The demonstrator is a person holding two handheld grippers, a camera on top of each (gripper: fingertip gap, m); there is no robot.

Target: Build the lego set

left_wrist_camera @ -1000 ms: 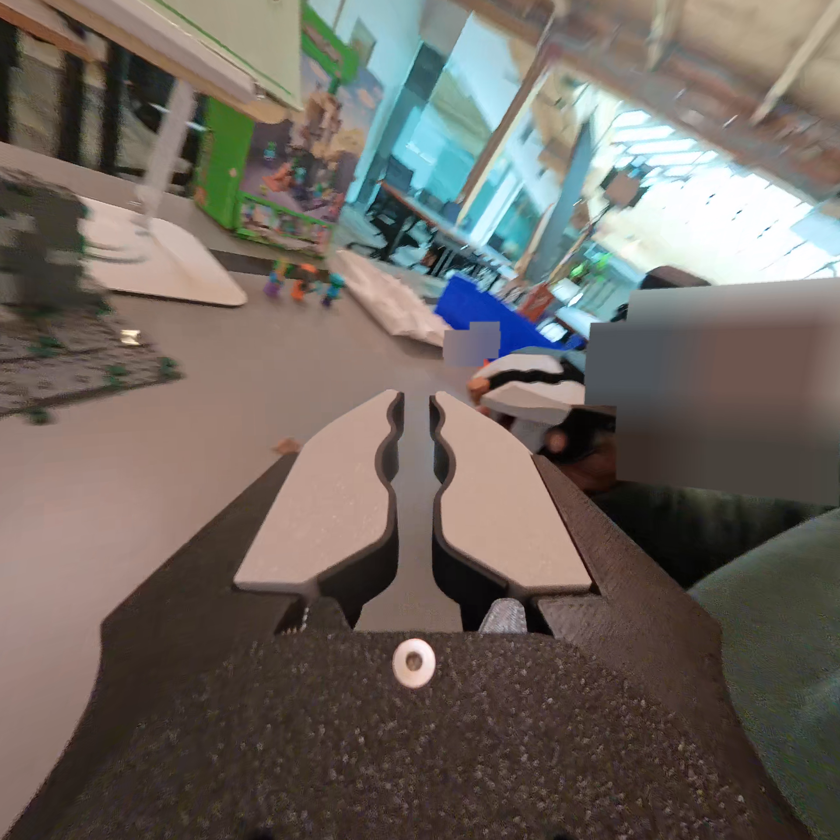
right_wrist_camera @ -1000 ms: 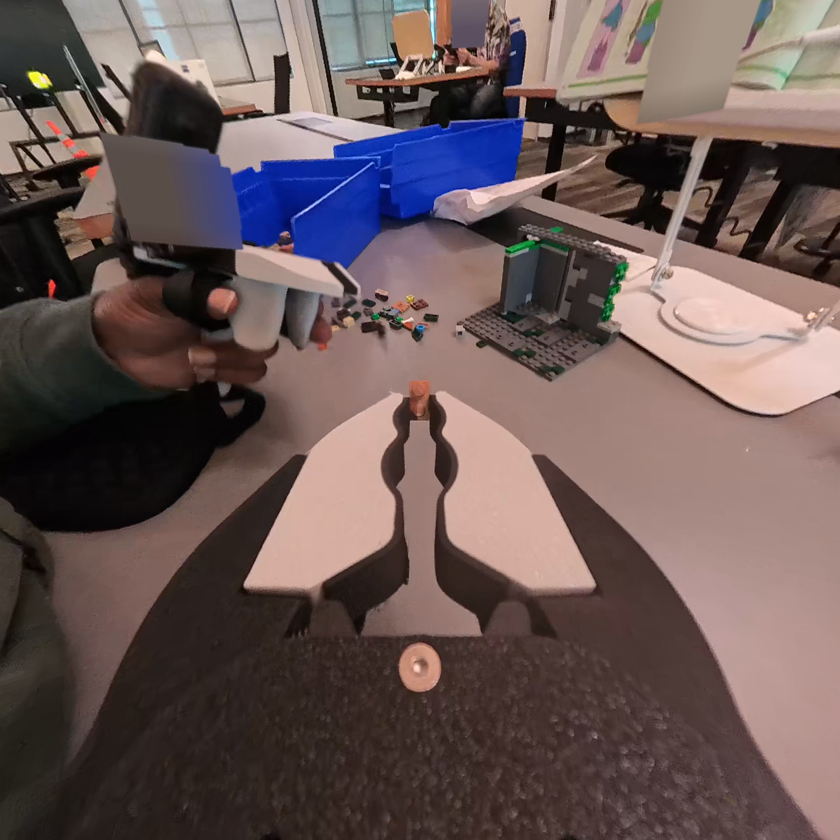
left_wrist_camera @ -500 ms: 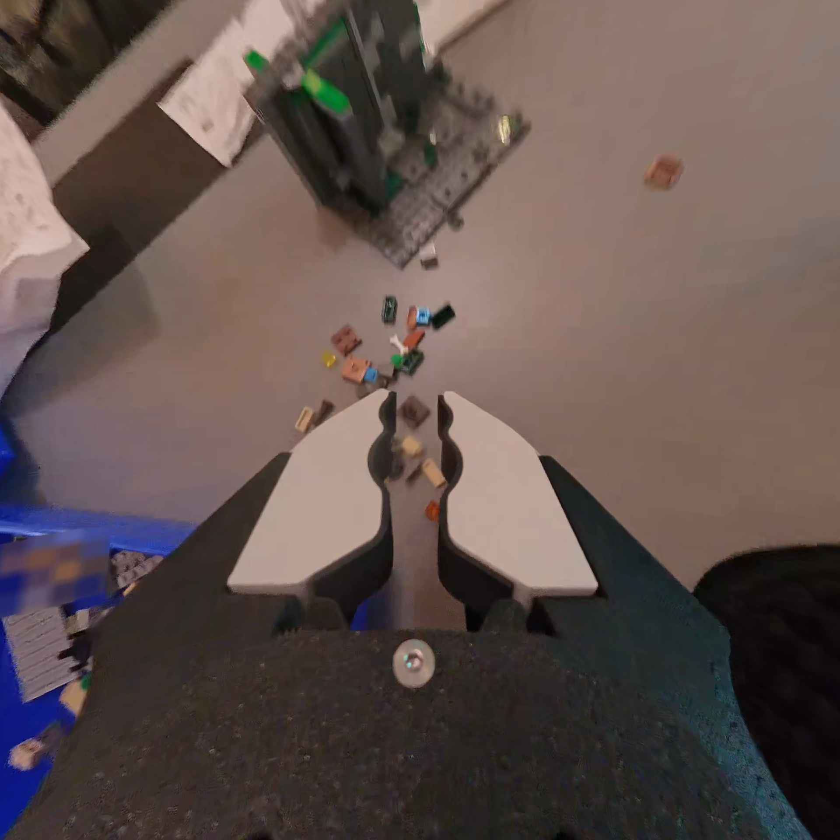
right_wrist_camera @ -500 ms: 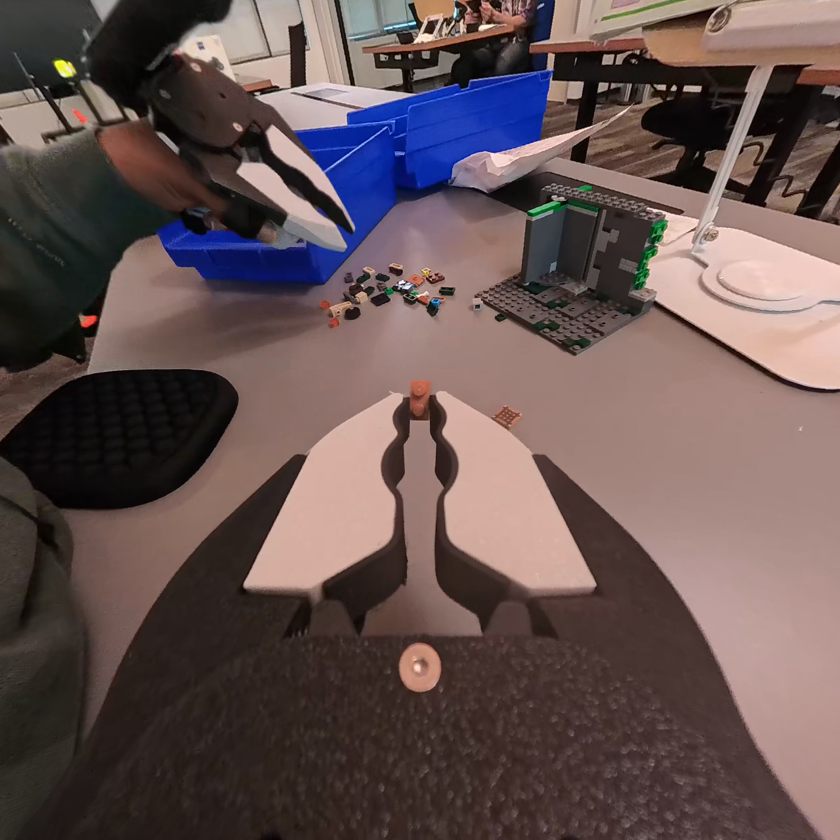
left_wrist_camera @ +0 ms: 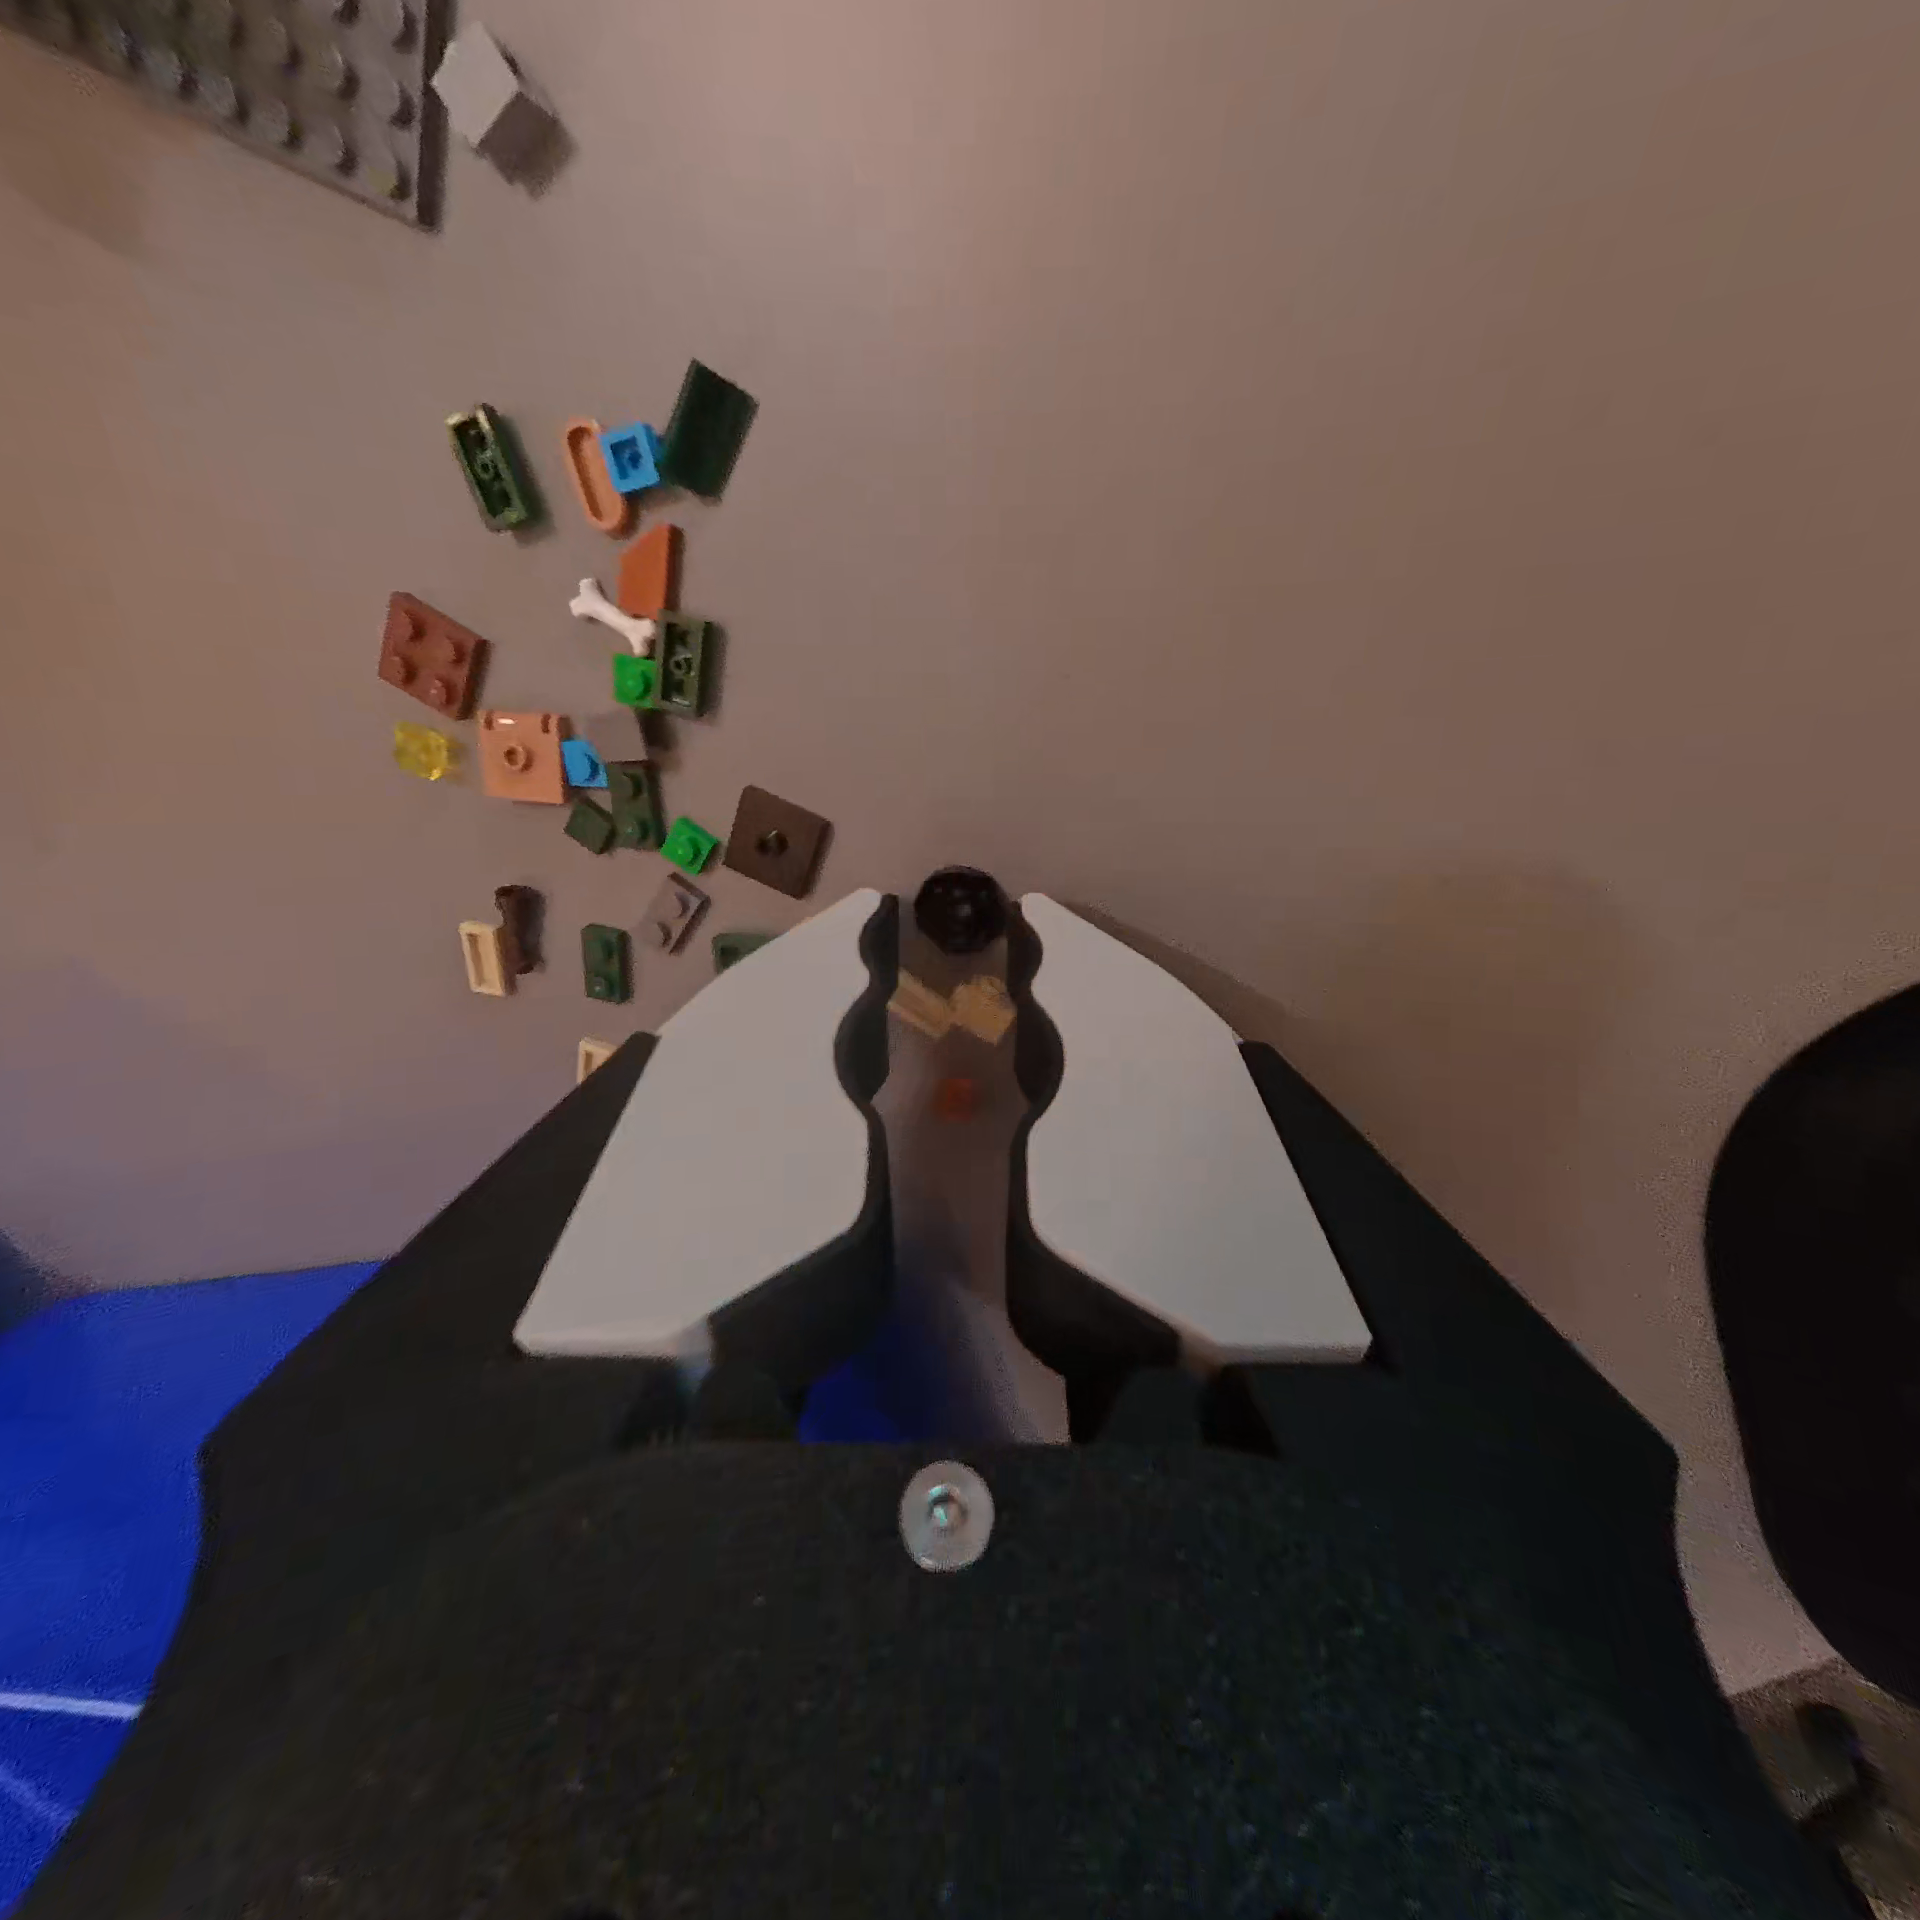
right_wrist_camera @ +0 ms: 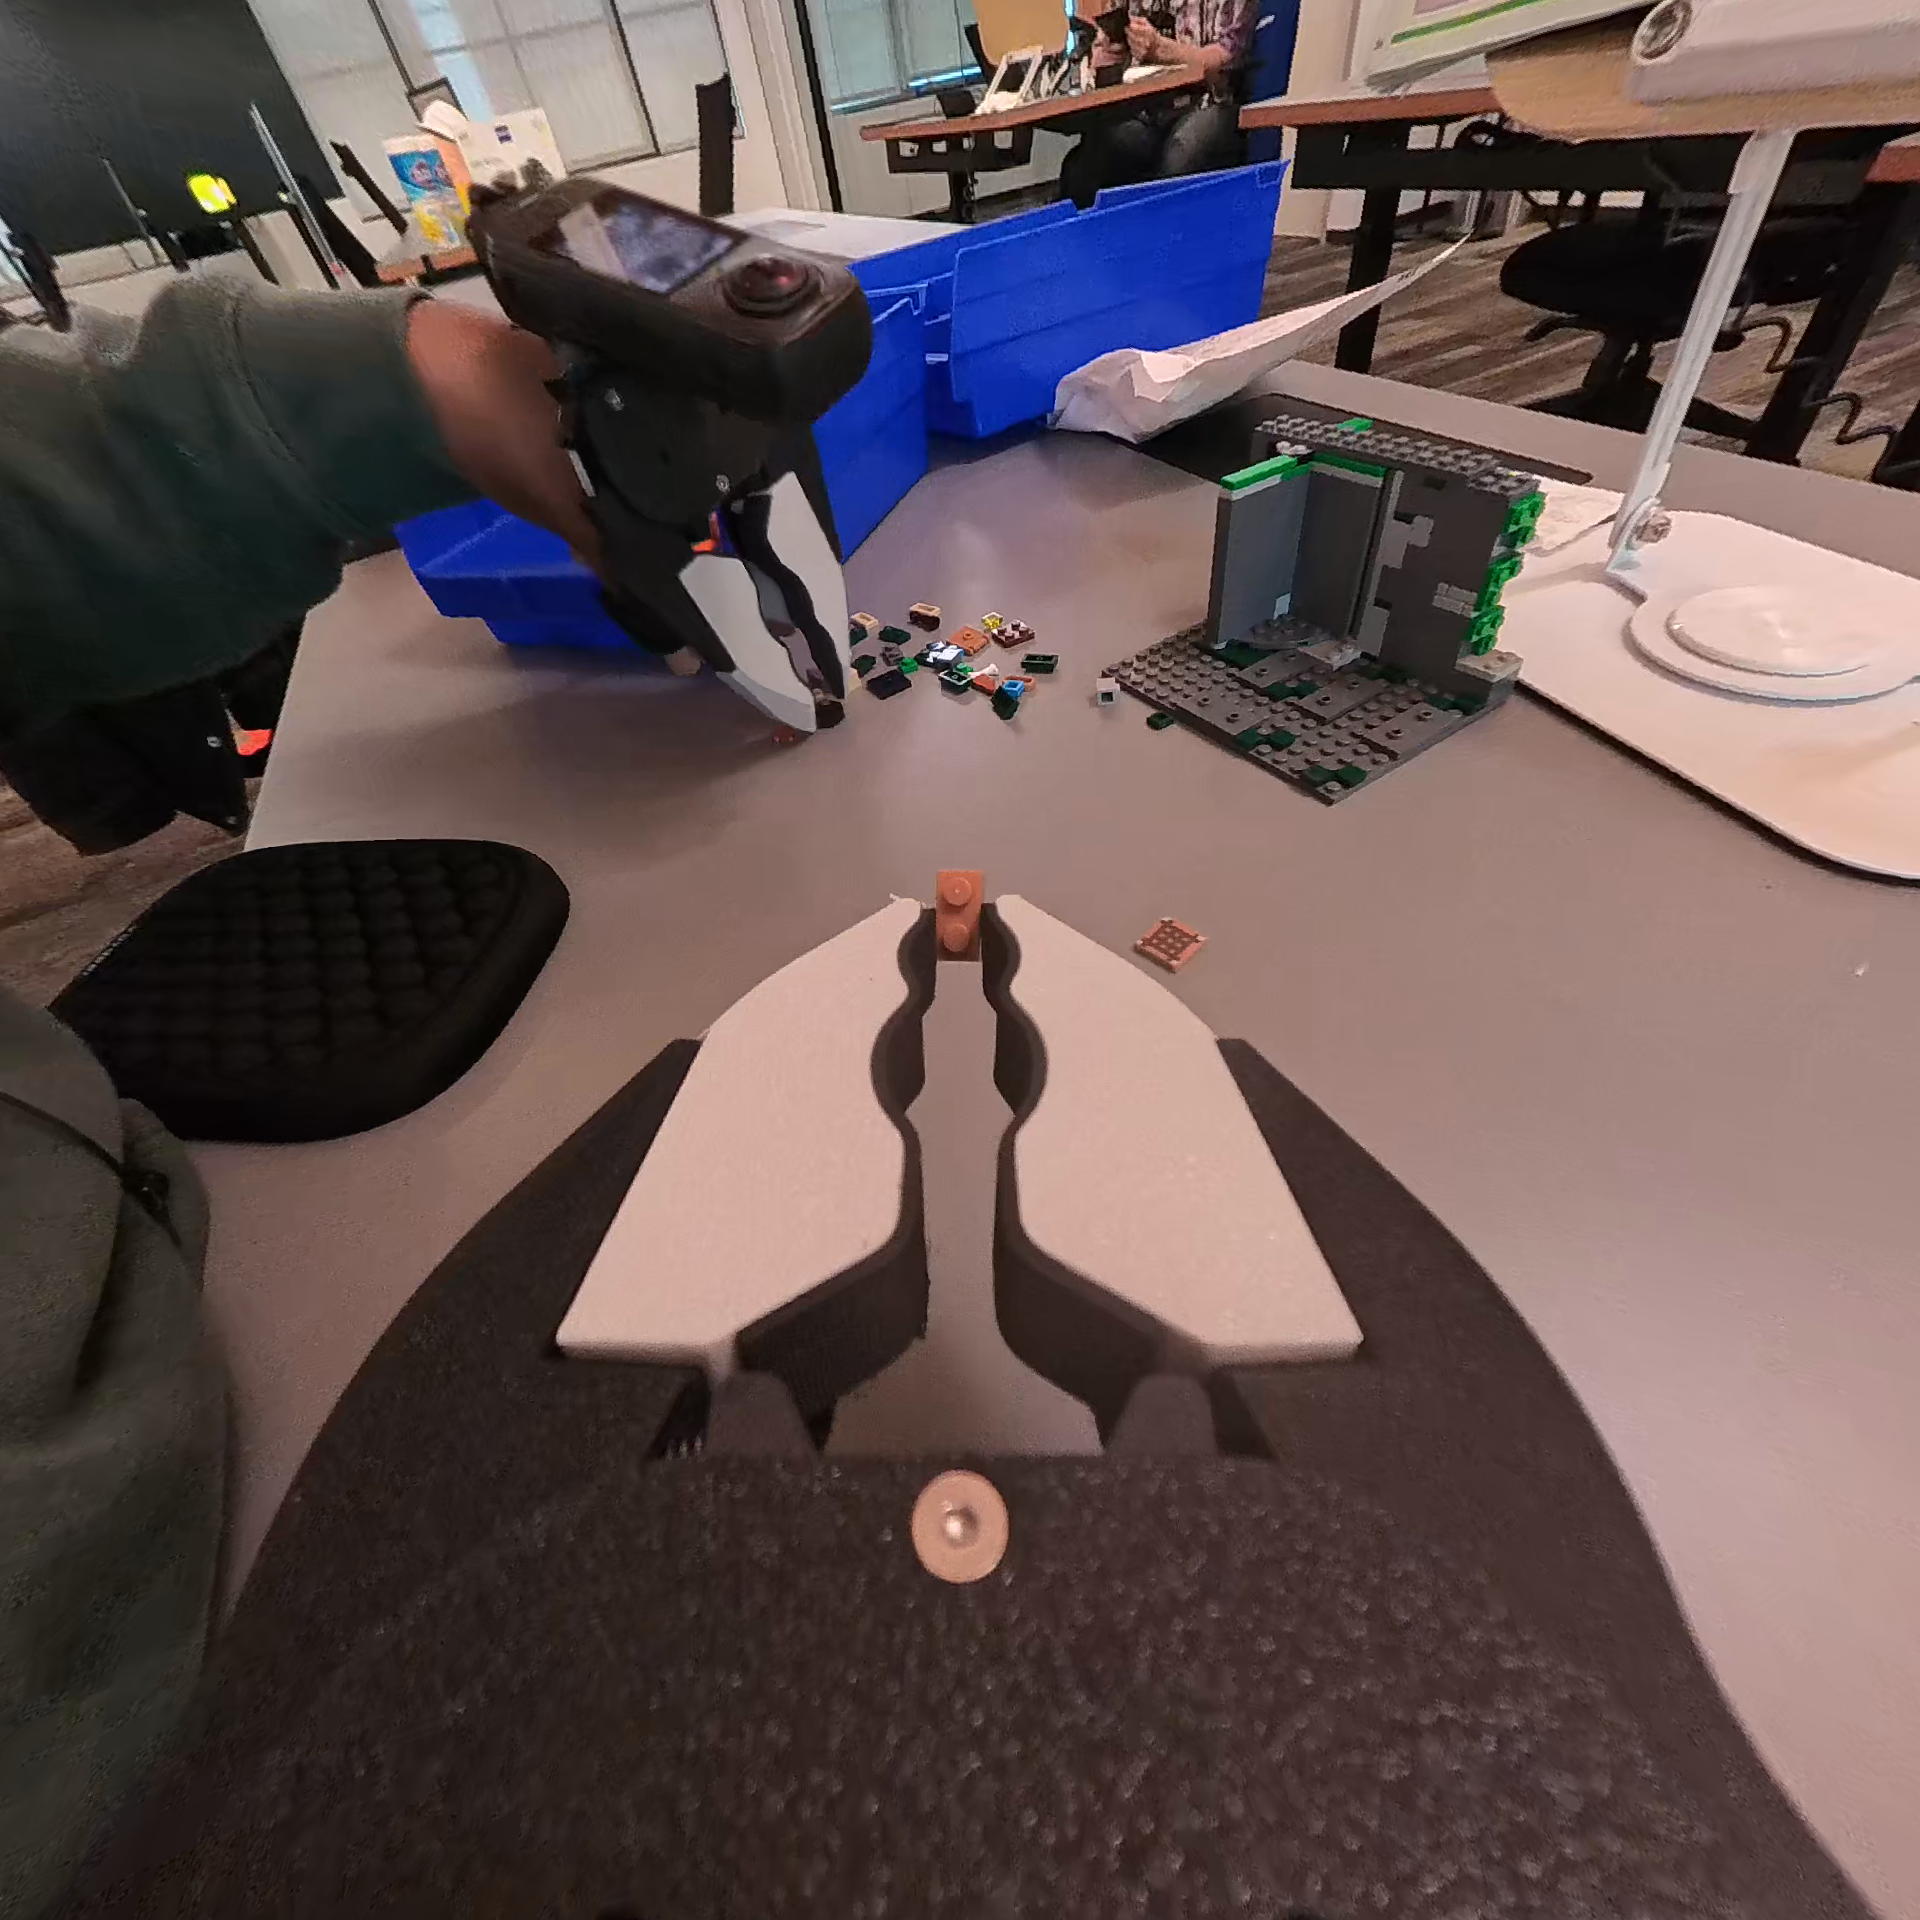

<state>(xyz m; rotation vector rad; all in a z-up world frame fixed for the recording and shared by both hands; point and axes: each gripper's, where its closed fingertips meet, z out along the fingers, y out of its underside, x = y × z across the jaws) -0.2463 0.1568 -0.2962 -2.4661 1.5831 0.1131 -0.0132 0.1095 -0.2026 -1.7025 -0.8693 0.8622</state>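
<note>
Left wrist view is looking steeply down at the grey table (left_wrist_camera: pixel 1351 520). The left gripper (left_wrist_camera: pixel 956 909) is hanging over the near edge of a scatter of loose bricks (left_wrist_camera: pixel 582 727), its jaws parted and gripping nothing. A small black round piece (left_wrist_camera: pixel 956 909) is sitting at the fingertips, between them; whether the pads are touching it cannot be told. Two tan pieces (left_wrist_camera: pixel 951 1010) and a small orange-red piece (left_wrist_camera: pixel 956 1099) are lying on the table in the gap between the fingers. A white bone piece (left_wrist_camera: pixel 611 613) and a brown four-stud plate (left_wrist_camera: pixel 431 655) are lying in the scatter. A corner of the grey studded baseplate (left_wrist_camera: pixel 260 94) is showing at top left.

Right wrist view is showing the right gripper (right_wrist_camera: pixel 958 920) clamping a small orange-brown two-stud plate (right_wrist_camera: pixel 958 920) at its fingertips, above the table (right_wrist_camera: pixel 1455 1143). A small brown grille tile (right_wrist_camera: pixel 1171 943) is lying just beside the right finger. The grey and green build (right_wrist_camera: pixel 1361 582) is standing on its baseplate, well apart, beside a white lamp base (right_wrist_camera: pixel 1766 665). Blue bins (right_wrist_camera: pixel 1091 281) and a black pad (right_wrist_camera: pixel 312 977) are sitting at left. A hand (right_wrist_camera: pixel 488 416) is holding the left gripper (right_wrist_camera: pixel 821 712).

Legible brands, labels or writing cannot be made out.
</note>
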